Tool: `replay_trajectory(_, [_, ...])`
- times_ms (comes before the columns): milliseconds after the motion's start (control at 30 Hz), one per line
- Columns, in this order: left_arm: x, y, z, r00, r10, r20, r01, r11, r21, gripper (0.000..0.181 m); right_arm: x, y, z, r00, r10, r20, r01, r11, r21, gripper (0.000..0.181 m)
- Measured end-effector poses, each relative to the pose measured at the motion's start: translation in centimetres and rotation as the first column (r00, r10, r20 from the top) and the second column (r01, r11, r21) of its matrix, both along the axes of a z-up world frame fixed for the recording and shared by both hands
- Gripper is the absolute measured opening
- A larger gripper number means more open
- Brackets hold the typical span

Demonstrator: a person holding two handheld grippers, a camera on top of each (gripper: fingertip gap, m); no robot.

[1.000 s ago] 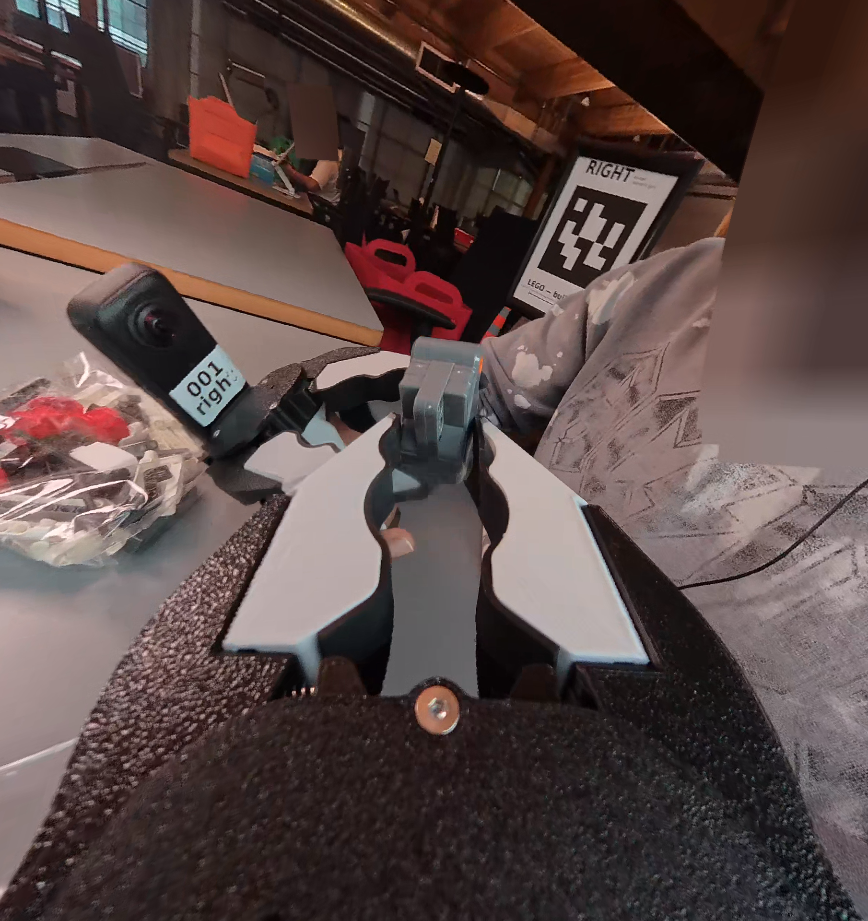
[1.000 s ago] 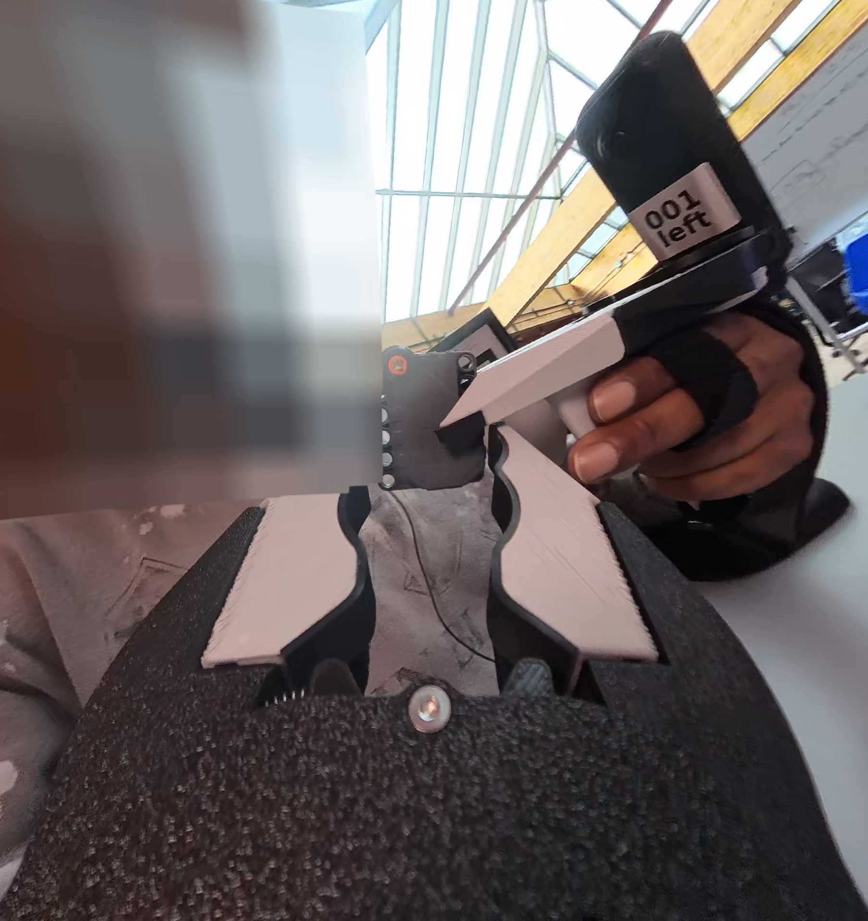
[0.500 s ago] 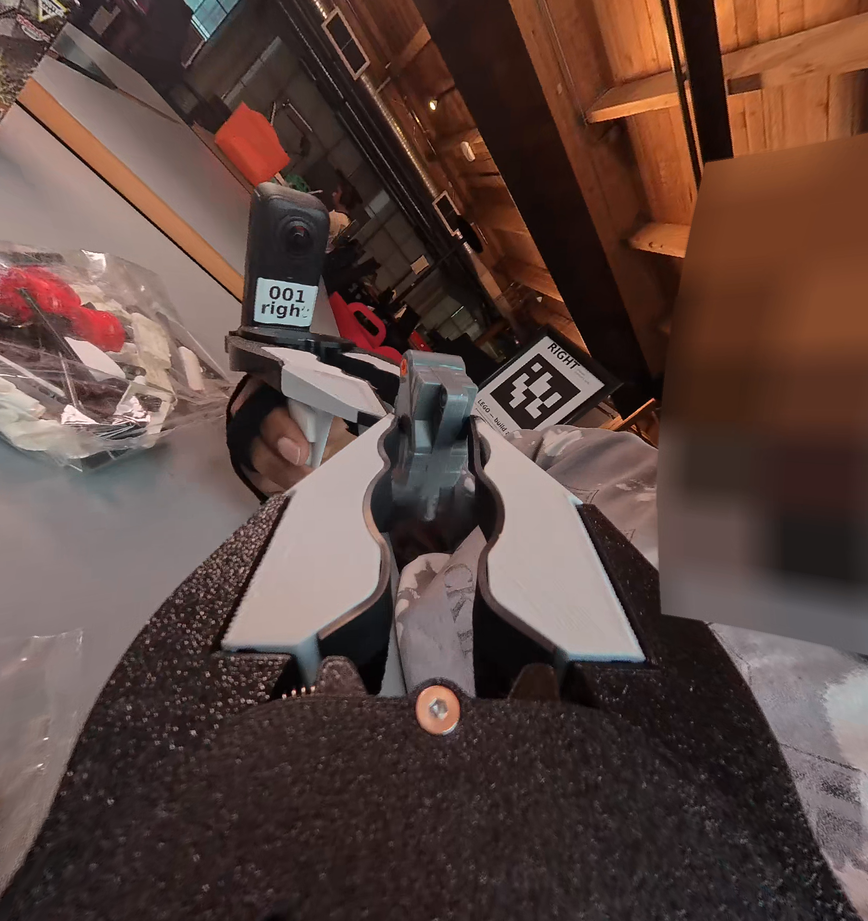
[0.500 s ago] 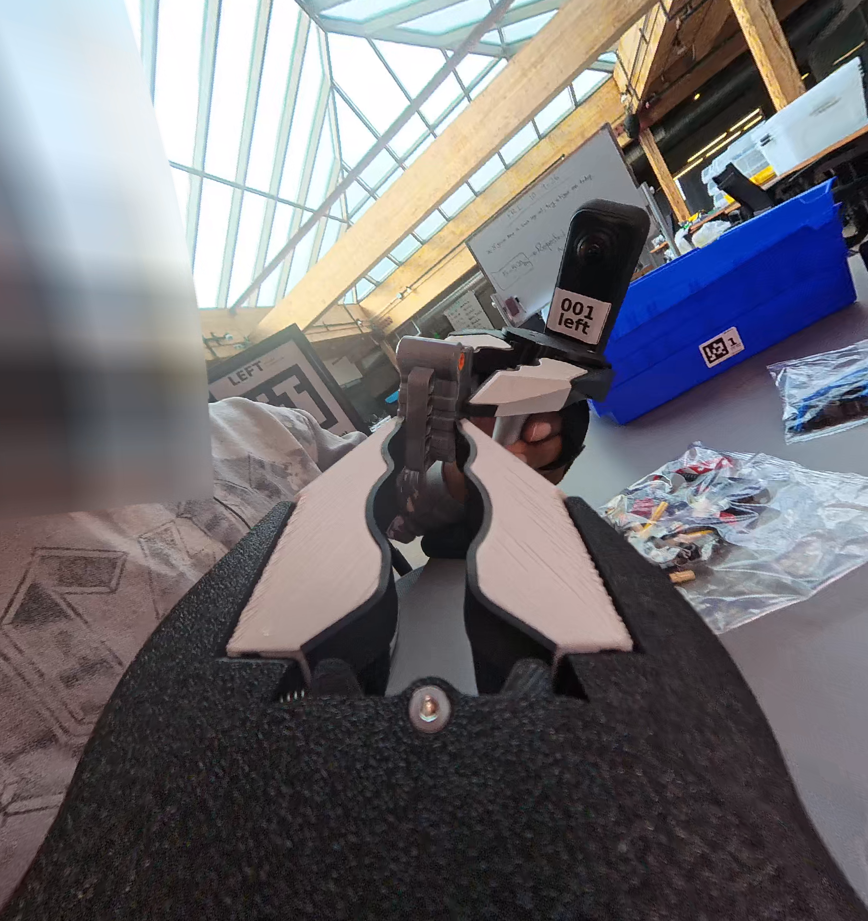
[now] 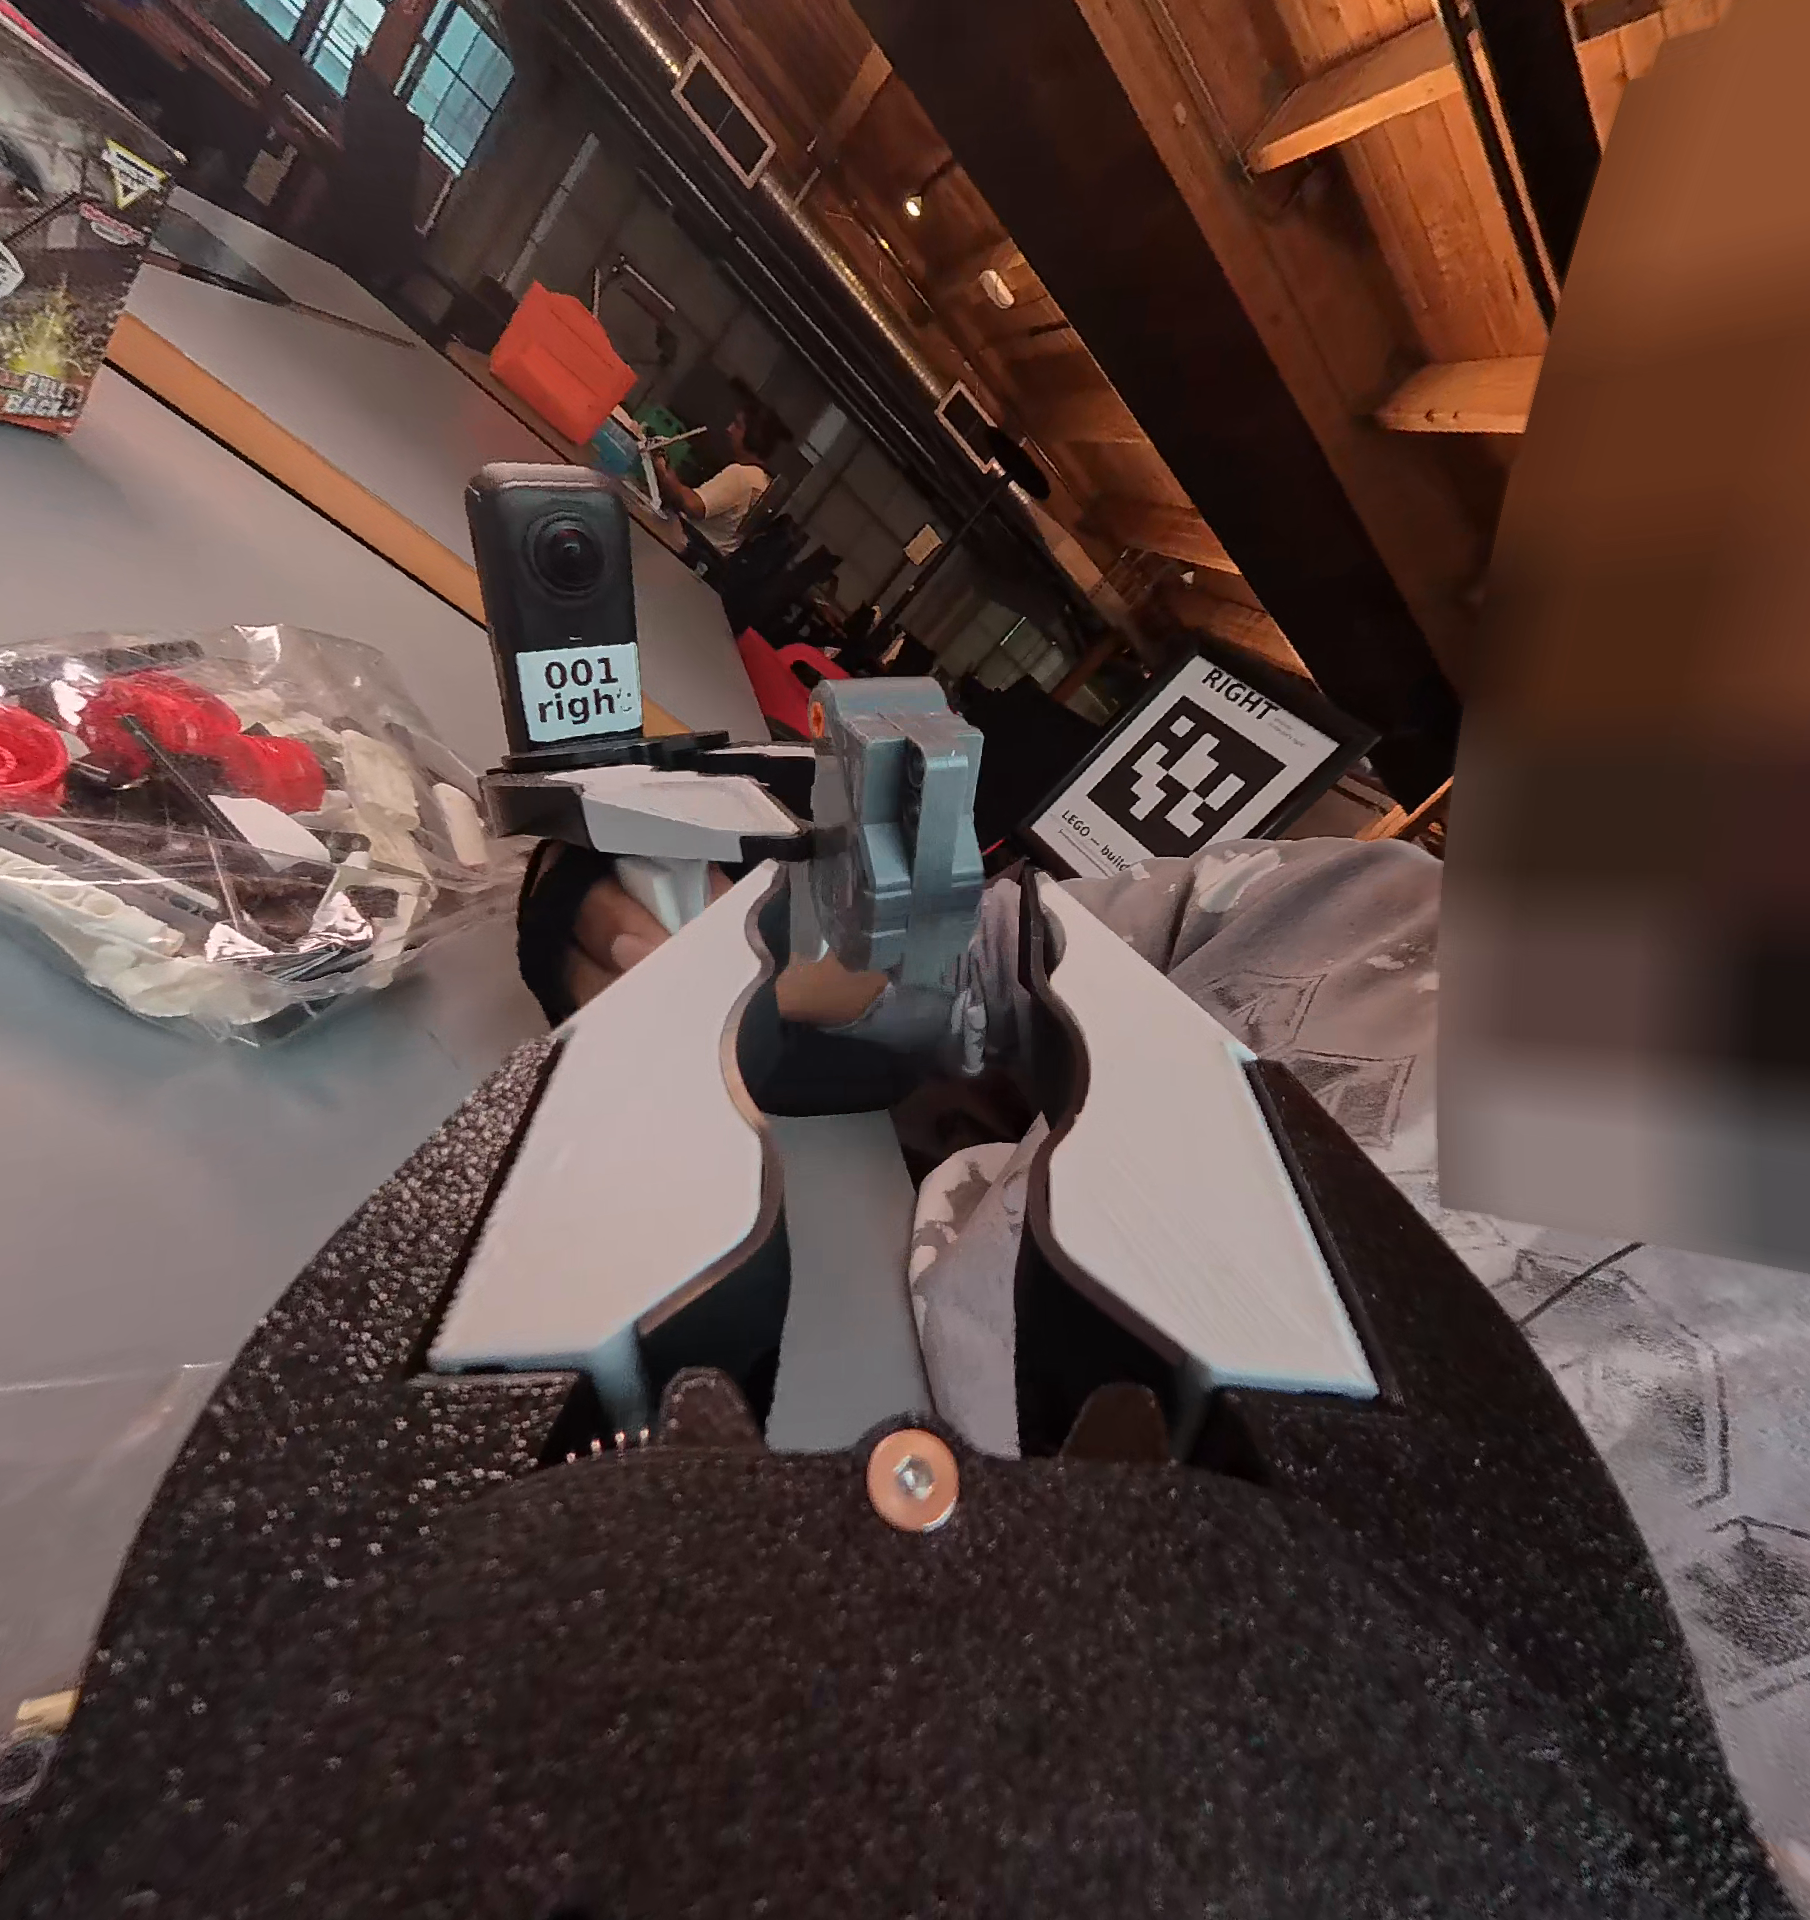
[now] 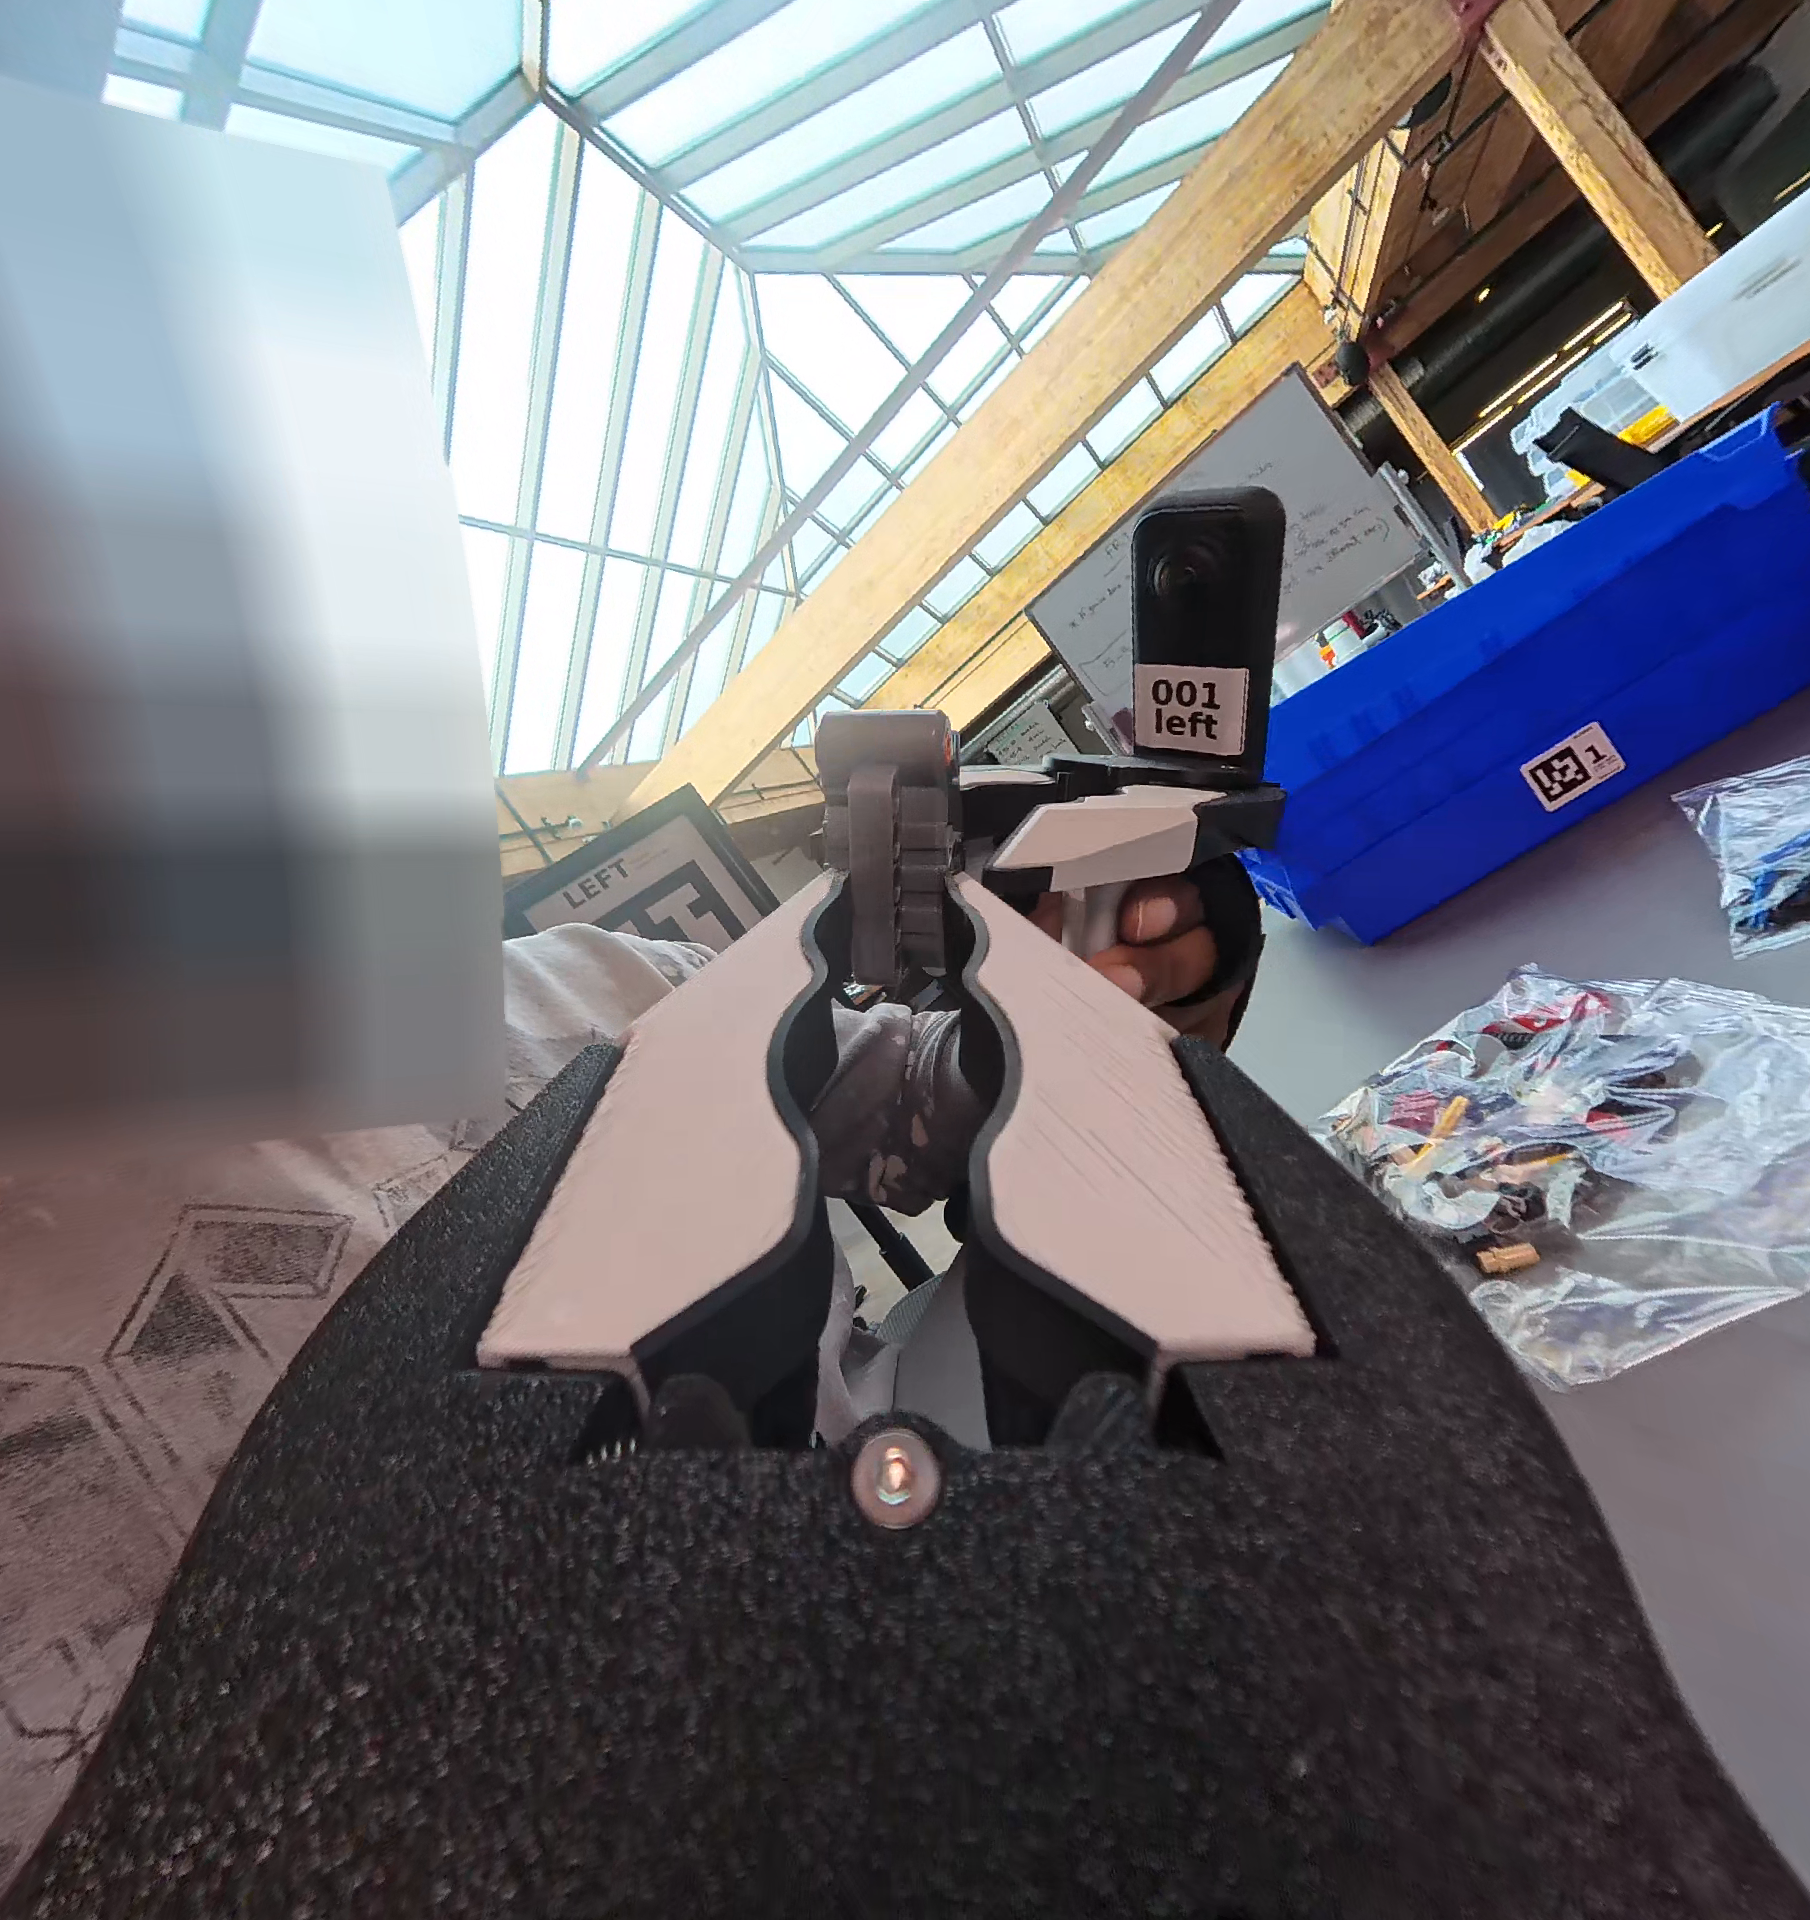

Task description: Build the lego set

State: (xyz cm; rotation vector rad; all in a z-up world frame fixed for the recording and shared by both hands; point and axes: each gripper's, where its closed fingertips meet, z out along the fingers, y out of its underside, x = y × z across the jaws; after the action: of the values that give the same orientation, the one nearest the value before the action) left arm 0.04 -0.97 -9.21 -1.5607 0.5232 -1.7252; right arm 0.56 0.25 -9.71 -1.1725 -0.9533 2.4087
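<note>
Left claw [image 5: 896, 894] widened, released | right claw [image 6: 896, 894] grips grey assembly [image 6: 890, 831]; base hidden

Daylight falls through a glass skylight [image 6: 610, 343] framed by timber beams [image 6: 1036, 416] above grey tables [image 5: 153, 1122].

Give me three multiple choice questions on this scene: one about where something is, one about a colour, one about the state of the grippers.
1. The bag of red wheels lies: A on the table; B in a bin; C on the person's lap.
2. The big bin is: A green; B blue; C yellow.
3. The grey lego piece is clamped by: A the right gripper; B the left gripper; C neither.

Answers: 1 A, the bag rests flat on the grey tabletop. 2 B, its walls are plainly blue. 3 A, the right gripper's fingers press the piece, while the left gripper's stand apart around it.
</note>
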Motion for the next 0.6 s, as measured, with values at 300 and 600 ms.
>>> replay_trajectory(300, [0.6,0.2,-0.7,0.969,0.163,-0.185,-0.116,0.963,0.242,0.026,-0.2,0.0,0.0,0.996,-0.088,-0.002,0.088,0.989,0.12,0.016])
replay_trajectory(600, [-0.3,1.5,-3.2,0.688,0.569,-0.451,-0.049,0.656,0.753,0.026,-0.4,1.3,-2.0,0.911,-0.411,-0.039,0.335,0.681,0.651,0.009])
